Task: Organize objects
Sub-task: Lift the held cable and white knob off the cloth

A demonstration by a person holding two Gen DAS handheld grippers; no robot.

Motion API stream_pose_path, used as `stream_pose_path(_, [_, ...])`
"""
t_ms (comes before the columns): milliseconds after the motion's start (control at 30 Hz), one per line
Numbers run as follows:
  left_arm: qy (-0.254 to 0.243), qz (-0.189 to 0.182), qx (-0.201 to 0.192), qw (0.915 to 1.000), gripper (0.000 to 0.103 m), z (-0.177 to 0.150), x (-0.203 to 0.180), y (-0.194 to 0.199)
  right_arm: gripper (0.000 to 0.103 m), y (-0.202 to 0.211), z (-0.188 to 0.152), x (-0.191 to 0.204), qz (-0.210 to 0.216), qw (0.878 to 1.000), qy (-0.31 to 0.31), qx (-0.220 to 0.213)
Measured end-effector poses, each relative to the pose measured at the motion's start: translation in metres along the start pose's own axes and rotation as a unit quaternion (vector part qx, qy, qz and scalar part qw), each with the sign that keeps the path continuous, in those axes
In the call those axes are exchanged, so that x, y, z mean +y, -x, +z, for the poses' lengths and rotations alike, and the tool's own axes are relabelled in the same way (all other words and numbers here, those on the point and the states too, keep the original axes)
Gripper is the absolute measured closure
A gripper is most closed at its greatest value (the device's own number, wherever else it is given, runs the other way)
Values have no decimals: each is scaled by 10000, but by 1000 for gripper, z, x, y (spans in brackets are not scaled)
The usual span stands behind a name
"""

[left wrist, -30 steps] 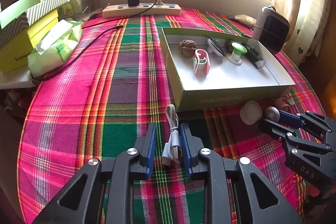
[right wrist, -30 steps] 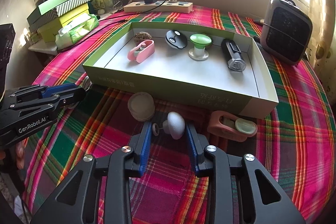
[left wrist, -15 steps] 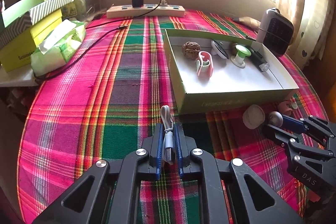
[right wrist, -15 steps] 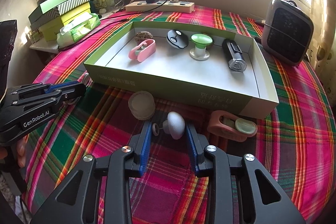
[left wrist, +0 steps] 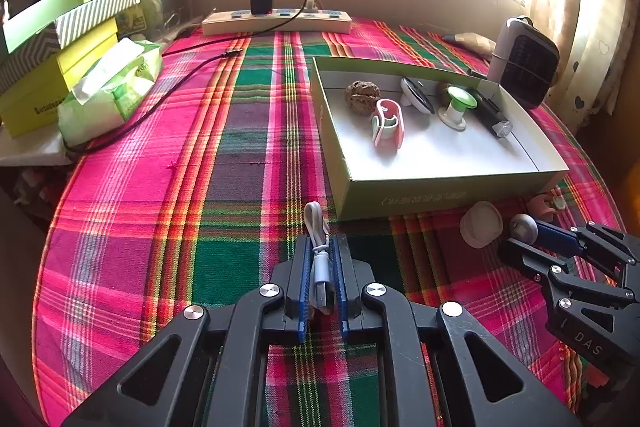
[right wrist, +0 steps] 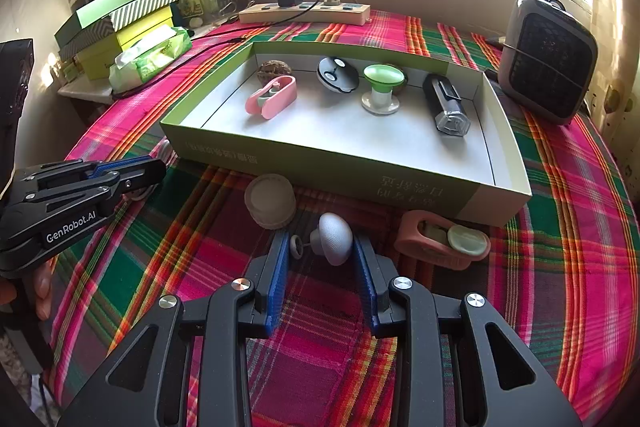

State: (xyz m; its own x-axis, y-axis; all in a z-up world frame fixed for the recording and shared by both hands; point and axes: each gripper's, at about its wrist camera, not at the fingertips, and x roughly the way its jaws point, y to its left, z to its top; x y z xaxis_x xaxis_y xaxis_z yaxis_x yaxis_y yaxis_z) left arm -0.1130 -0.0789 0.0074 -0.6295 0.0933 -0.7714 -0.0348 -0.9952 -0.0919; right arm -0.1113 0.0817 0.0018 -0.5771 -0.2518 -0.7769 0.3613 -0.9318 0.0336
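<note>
1. Step in hand: both grippers stand at the pick-up stage. Five items already lie in the shallow green-walled cardboard box with a white floor [right wrist: 208,155]; several remain on the plaid pink-and-green cloth of the counter [left wrist: 160,187] in front of it.

2. Left gripper [left wrist: 322,279], lower centre of the left wrist view: closed tight on the coiled white USB cable [left wrist: 320,267]. The blue pads press the bundle from both sides; its loop sticks out past the fingertips toward the box's near wall. Whether it is off the cloth cannot be told.

3. Right gripper [right wrist: 320,259], lower centre of the right wrist view: partly closed around the grey egg-shaped knob on a short stem [right wrist: 334,237]. The right pad appears to touch it; contact on the left side is not clear, the stem's small disc lying just beside that pad. I judge this a light grip at best.

4. Still on the cloth: a round off-white lid [right wrist: 270,201], just left of the knob, and a salmon-pink holder with a pale green disc [right wrist: 444,239], lower right of the box.

5. Next move, as judged: lift the cable over the near wall and release it on bare box floor; confirm the knob is secure before raising it.
</note>
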Motion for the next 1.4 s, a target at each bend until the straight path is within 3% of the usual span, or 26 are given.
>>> stream_pose_path(1400, [-88, -169, -314, 9993, 96, 5, -14, 31, 70, 29, 2, -3, 52, 9992, -64, -383])
